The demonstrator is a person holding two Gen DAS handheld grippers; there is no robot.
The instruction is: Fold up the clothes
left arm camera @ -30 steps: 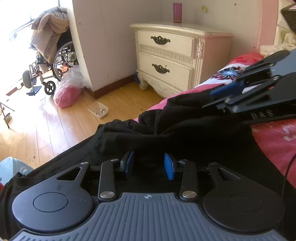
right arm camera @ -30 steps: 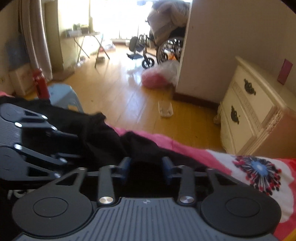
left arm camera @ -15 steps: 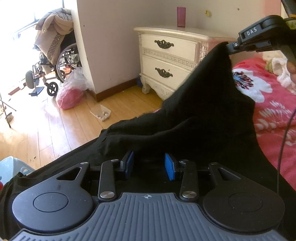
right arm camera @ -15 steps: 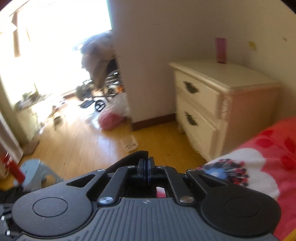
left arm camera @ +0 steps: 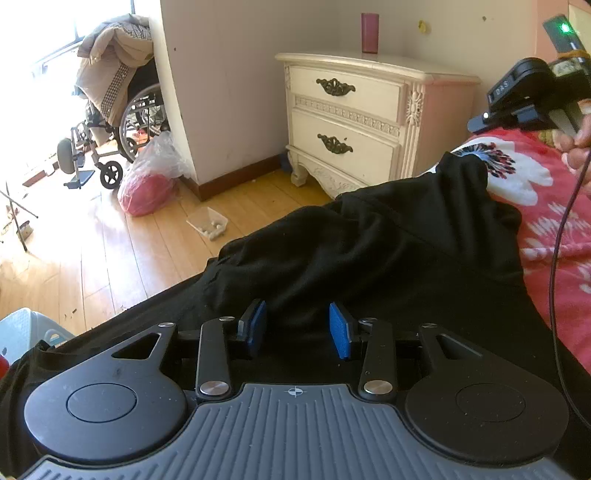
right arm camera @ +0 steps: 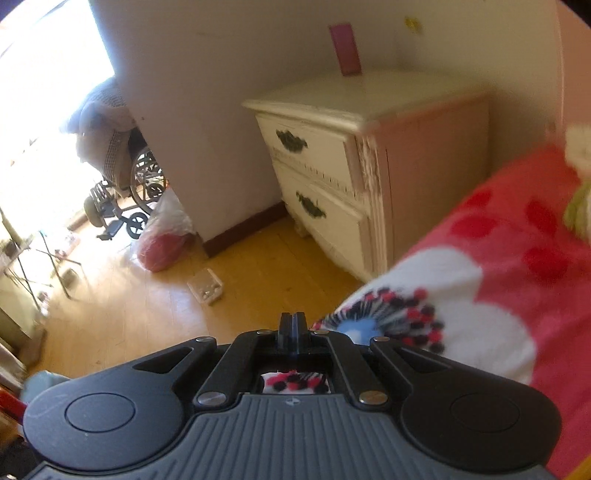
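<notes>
Black fabric garment (left arm camera: pixel 388 243) lies crumpled on the bed with the red floral cover (left arm camera: pixel 546 206), one edge hanging over the near-left side toward the wooden floor (left arm camera: pixel 110 258). Left gripper (left arm camera: pixel 297 328) sits low over the garment, blue pads (left arm camera: pixel 340 330) apart, cloth between them but not pinched. Right gripper (right arm camera: pixel 293 326) is over the bed edge, jaws fully together, nothing visibly held; its jaws have just closed. Cream two-drawer nightstand (left arm camera: pixel 354 122) stands far, with a pink cup (left arm camera: pixel 370 32) on top.
</notes>
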